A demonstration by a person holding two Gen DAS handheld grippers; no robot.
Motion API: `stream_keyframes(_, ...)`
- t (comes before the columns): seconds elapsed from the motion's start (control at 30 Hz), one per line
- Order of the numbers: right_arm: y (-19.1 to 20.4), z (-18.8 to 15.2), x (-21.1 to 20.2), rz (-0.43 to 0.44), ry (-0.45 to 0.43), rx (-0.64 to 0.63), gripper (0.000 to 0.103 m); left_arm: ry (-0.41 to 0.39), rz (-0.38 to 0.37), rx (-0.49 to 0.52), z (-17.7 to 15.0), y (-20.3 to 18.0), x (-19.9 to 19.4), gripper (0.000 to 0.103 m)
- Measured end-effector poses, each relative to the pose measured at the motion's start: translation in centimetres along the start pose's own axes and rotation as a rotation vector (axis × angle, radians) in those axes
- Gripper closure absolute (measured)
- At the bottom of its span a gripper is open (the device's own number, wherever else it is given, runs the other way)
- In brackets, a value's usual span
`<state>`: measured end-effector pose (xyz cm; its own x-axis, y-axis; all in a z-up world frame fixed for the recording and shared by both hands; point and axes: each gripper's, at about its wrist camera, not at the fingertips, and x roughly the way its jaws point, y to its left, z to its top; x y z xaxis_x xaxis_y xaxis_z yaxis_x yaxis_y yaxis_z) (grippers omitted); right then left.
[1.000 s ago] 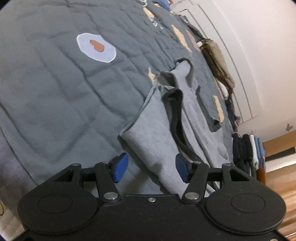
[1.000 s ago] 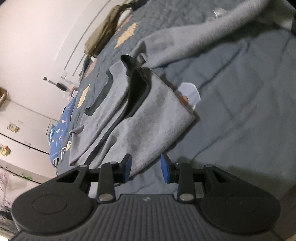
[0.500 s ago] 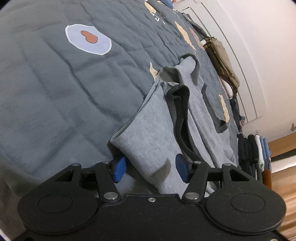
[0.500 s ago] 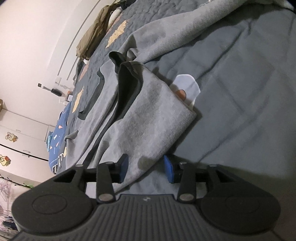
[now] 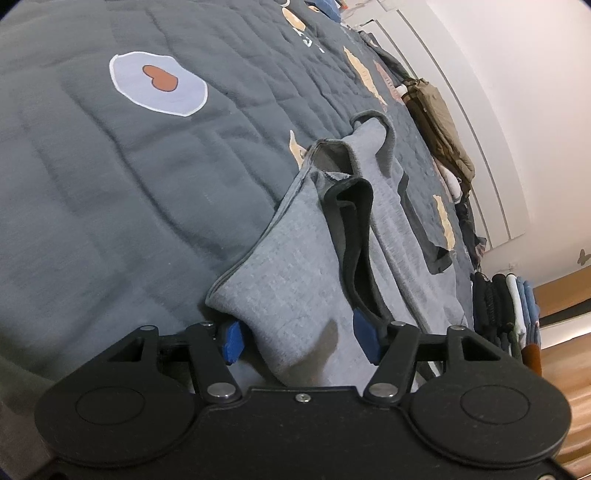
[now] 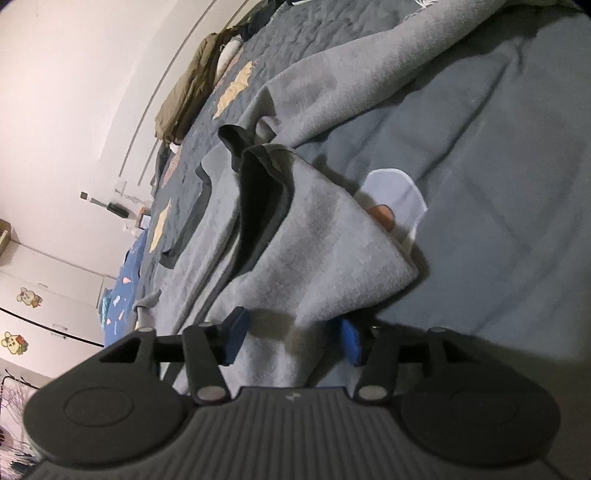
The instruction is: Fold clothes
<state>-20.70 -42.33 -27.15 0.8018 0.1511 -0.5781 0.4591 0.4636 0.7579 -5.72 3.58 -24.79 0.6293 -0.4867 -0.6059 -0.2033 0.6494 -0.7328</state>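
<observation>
While both jaws gape, left gripper [image 5: 301, 341], right gripper [image 6: 291, 341], straddling grey garment [image 5: 295, 280]

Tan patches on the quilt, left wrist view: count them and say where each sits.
4 tan patches: one at the top edge, one further right, one partly tucked under the grey garment, one beyond it. More may be hidden under clothes.

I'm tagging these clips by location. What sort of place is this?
Most likely a home bedroom. The grey garment lies on a quilted bedspread with cartoon patches, folded clothes are stacked at its edge, and cupboard doors carry cartoon animal stickers.
</observation>
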Motion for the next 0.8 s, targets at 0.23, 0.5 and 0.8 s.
stream_keyframes(0.23,0.6,-0.4,-0.7,-0.039,-0.033,0.004,0.045,-0.003,0.017,-0.002,-0.7,-0.2,-0.5,0.044)
stream_keyframes(0.5,0.4,-0.5,-0.1,-0.065,-0.065,-0.002,0.038,-0.029,0.047,0.060,-1.3,-1.0,-0.1,0.040)
stream_keyframes(0.8,0.2,-0.1,0.9,-0.020,-0.136,0.002,0.026,-0.058,0.051,0.085,-1.1,-1.4,-0.1,0.055)
